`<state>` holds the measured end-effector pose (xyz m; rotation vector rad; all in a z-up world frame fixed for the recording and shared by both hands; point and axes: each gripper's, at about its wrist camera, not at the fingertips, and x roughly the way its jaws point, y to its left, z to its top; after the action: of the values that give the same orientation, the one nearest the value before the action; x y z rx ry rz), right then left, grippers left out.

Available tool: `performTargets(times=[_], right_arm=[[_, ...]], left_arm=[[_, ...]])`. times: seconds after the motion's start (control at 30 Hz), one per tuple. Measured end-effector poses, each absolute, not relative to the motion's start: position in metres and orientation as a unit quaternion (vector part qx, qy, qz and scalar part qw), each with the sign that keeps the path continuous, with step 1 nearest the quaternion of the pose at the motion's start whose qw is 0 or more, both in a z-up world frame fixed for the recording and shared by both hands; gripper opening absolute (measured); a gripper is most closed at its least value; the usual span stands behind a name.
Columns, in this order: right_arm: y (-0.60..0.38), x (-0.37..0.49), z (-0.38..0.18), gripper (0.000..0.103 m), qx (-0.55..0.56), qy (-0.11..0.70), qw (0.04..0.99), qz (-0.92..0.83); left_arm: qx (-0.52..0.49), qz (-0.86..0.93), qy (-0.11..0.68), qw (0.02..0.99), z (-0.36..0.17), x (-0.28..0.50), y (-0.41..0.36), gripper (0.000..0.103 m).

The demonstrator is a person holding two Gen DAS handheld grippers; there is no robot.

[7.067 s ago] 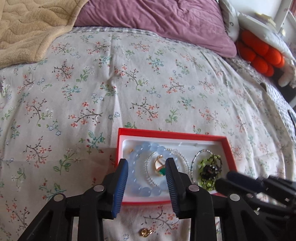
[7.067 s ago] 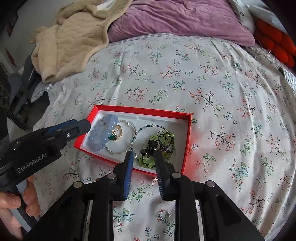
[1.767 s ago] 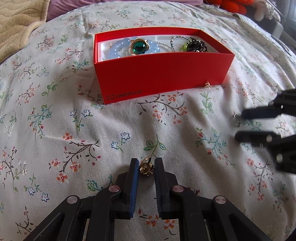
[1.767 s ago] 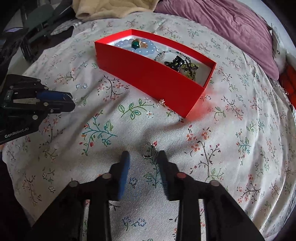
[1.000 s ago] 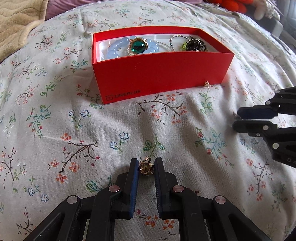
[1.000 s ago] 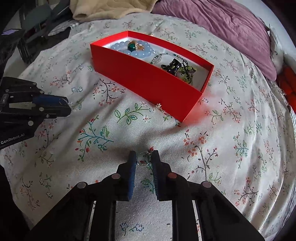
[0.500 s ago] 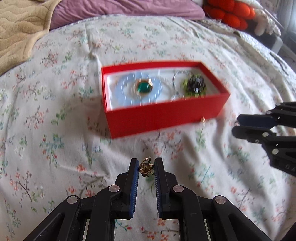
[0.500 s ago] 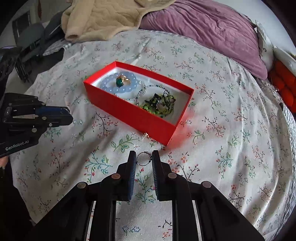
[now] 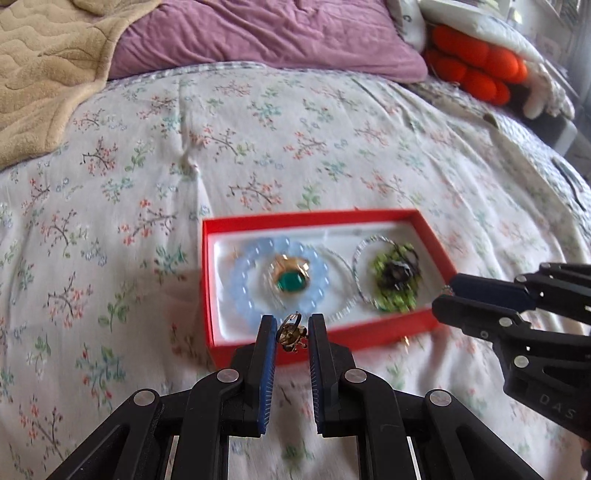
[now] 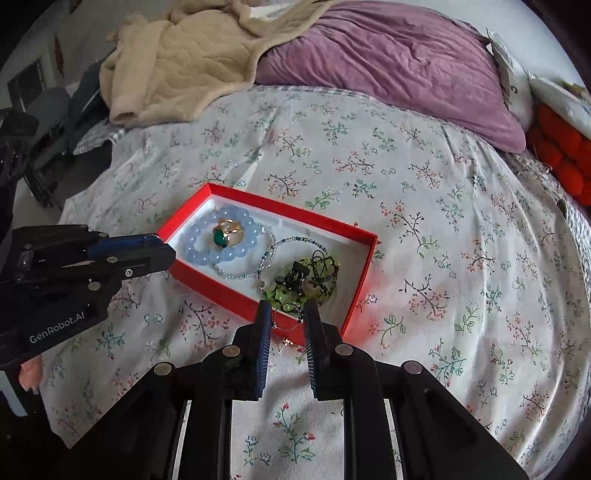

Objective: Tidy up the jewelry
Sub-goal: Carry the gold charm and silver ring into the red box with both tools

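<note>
A red box [image 9: 432, 230] lies on the floral bed cover; it also shows in the right wrist view [image 10: 364, 273]. It holds a blue bead bracelet [image 9: 242, 286], a green-stone gold ring [image 9: 290, 282], a thin bead chain [image 10: 242, 275] and a green-black piece [image 9: 397, 275]. My left gripper [image 9: 292, 332] is shut on a small gold ring [image 9: 291, 334], raised over the box's near wall. My right gripper [image 10: 286, 319] is shut on a thin silver ring [image 10: 284, 326], held above the box's near edge. A small gold earring [image 10: 286, 344] lies on the cover beside the box.
A beige blanket [image 9: 44, 74] and a purple pillow [image 9: 258, 33] lie at the head of the bed. Orange plush balls [image 9: 476, 70] sit at the far right. Dark furniture [image 10: 48, 140] stands off the bed's left edge.
Both grippers have lifted their rings off the cover and moved toward the box. The view now looks down into the box from higher up.
</note>
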<state>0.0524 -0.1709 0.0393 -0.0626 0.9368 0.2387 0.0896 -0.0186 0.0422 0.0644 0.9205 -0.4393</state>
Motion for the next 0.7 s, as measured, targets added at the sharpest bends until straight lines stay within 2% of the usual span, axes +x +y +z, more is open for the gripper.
performTargets(times=[0.57,0.63,0.7], right_arm=[[-0.179,0.087,0.029,0.02,0.021,0.446,0.89,0.093],[-0.177,0.088,0.027,0.02,0.021,0.446,0.89,0.092],[-0.174,0.089,0.026,0.02,0.02,0.449,0.888,0.094]], left_arm=[[0.033,-0.184,0.438,0.879,0.033,0.116,-0.029,0.013],[0.035,-0.183,0.44,0.879,0.032,0.116,-0.029,0.019],[0.04,-0.178,0.44,0.879,0.031,0.115,-0.029,0.035]])
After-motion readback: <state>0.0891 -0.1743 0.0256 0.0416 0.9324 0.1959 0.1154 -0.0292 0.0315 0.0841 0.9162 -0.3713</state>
